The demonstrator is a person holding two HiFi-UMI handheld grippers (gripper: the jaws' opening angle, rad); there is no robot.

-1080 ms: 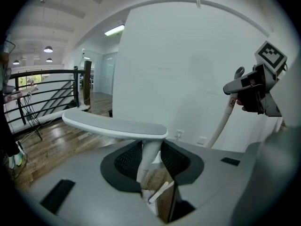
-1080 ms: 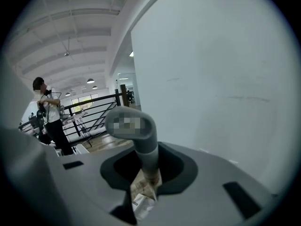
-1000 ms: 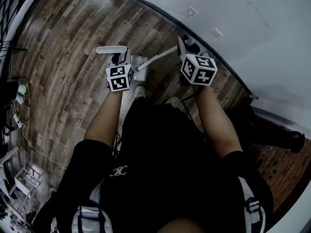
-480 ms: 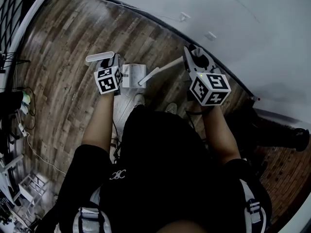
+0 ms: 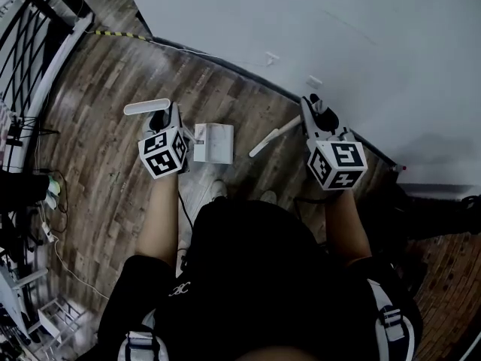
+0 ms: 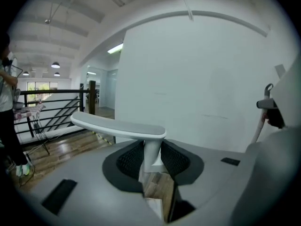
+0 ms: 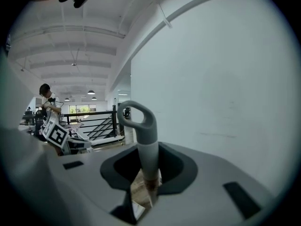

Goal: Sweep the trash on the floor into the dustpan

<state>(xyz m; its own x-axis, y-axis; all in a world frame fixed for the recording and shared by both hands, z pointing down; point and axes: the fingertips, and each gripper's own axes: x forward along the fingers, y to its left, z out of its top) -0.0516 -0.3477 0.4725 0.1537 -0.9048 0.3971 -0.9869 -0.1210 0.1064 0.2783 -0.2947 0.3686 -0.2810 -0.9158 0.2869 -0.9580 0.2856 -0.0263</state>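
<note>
The white dustpan point(image 5: 213, 143) hangs low over the wood floor point(image 5: 98, 89) in front of my shoes. Its long stem ends in a flat T-shaped handle point(image 5: 147, 107). My left gripper point(image 5: 161, 121) is shut on that stem just under the handle point(image 6: 120, 125), with the left gripper's point(image 6: 153, 163) jaws close on both sides. My right gripper point(image 5: 316, 116) is shut on the broom's grey handle point(image 7: 142, 140), which ends in a loop. The right gripper's point(image 7: 147, 169) jaws hug the shaft. The broom stick point(image 5: 273, 136) slants down to the left, short of the dustpan. No trash shows.
A white wall point(image 5: 316, 28) with two sockets point(image 5: 272, 57) runs close ahead. A black railing point(image 5: 34, 43) and taped cable point(image 5: 113, 32) lie far left, more cables and clutter point(image 5: 30, 194) at the left edge. A person point(image 6: 7, 121) stands by the railing.
Both grippers have spread apart: the left one carried the dustpan leftward, the right one moved right. The broom stick, earlier touching the dustpan, now hangs apart from it.
</note>
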